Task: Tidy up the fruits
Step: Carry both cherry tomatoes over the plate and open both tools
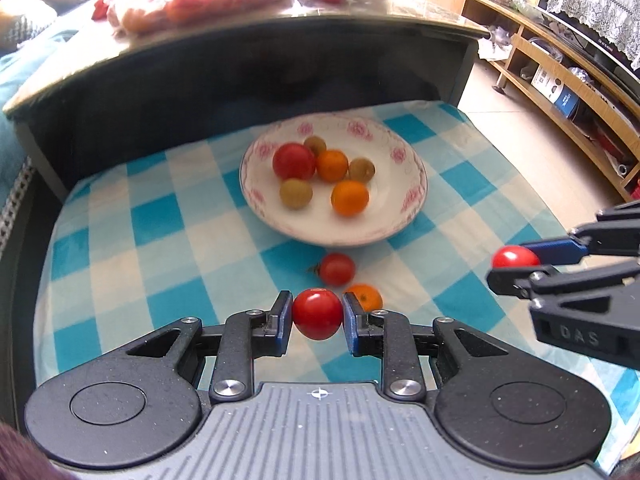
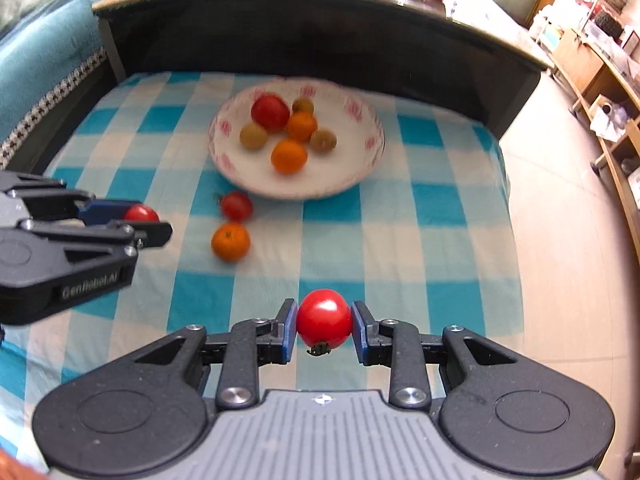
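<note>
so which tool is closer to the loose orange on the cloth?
Left. The left tool, shut on a tomato, hangs right beside the orange. The right tool, shut on its own tomato, is farther off across the cloth.

A soft woven cloth in blue and white checks (image 2: 420, 240) is seen spread flat, matt all over with a slightly fuzzy look. The round white bowl with pink flower print (image 1: 404, 216) looks like glazed ceramic, smooth and a bit shiny, and the small red tomato (image 1: 317, 313) pinched in the left gripper (image 1: 317, 316) has a slick glossy skin with a bright highlight on it. The gripper bodies are matt black plastic with shiny metal screw heads, blue pads (image 1: 285, 316) that look rubbery, and a ribbed grey plate behind.
</note>
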Demonstrator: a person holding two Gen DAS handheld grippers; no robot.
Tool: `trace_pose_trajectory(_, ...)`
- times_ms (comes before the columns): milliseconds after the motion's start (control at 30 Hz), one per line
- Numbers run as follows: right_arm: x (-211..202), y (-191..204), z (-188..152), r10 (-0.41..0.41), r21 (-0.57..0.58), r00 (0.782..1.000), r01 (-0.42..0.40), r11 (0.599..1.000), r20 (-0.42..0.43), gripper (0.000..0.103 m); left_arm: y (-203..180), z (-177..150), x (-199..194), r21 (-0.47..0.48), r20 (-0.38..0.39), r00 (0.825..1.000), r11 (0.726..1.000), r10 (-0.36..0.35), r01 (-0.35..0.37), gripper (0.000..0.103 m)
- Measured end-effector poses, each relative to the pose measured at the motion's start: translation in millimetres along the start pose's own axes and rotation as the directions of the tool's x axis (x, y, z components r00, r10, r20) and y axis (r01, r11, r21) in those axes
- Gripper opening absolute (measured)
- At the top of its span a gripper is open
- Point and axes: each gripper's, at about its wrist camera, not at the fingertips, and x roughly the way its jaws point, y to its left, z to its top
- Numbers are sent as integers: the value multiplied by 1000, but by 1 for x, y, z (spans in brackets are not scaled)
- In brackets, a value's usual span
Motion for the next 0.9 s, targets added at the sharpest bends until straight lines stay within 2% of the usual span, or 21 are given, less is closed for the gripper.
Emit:
trace_pose_trajectory(300, 13, -6, 45, 26, -3, 997, -26, 1000, 68, 31, 3, 30, 14, 0, 29, 1000, 1000, -3, 3, 34)
trace_pose_trajectory(667, 53, -4, 74, 19, -5, 999, -19, 1000, 41, 31, 13, 44, 45, -33, 4, 1000, 999, -4, 4, 34)
trace_pose_trajectory(900, 73, -5, 80, 6, -7, 1000, -6, 1000, 21, 31, 13, 46, 56, -25, 2, 1000, 1000, -7, 7, 34)
